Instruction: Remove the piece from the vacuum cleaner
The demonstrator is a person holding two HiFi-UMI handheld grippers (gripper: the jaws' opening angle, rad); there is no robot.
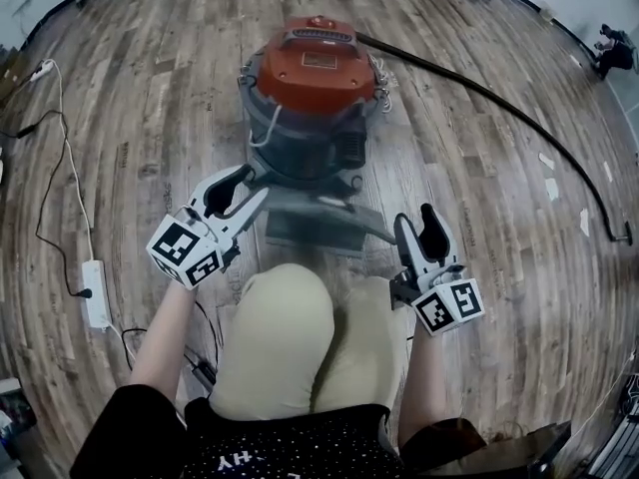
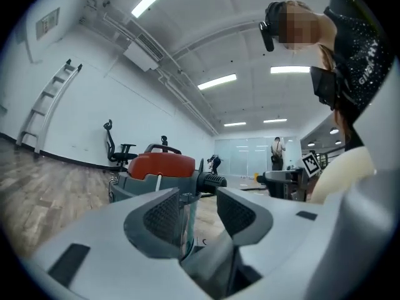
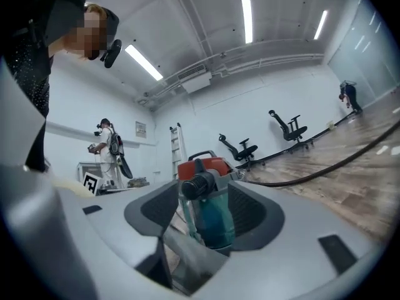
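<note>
Kneeling person, beige-trousered knees (image 1: 290,337) at bottom of the head view, on a plank wood floor (image 1: 140,118). Round vacuum cleaner with orange-red lid and grey body (image 1: 315,98) stands on the floor straight ahead. The flat grey-teal plastic piece (image 1: 315,223) lies at the vacuum's front base, between the vacuum and the knees, touching or just beside the body; can't tell which.

Left gripper (image 1: 255,183): released, jaws apart, nothing clamped. It points up-right, with its tips just beside the vacuum's lower left edge and the piece's left end. In the left gripper view an edge of the piece shows in the gap, the vacuum behind it.

Right gripper (image 1: 416,218): released, jaws wide apart. It sits near the right end of the piece, pointing ahead. In the right gripper view the teal piece, with a black ribbed round part above it, lines up in the gap. Contact with the pads is unclear, and the head view shows the piece beside the gripper rather than inside it.

A long black hose (image 1: 499,98) runs from the vacuum's right side across the floor to the far right. White power strip with cables (image 1: 95,292) lies on the floor, left, well apart from the vacuum.
</note>
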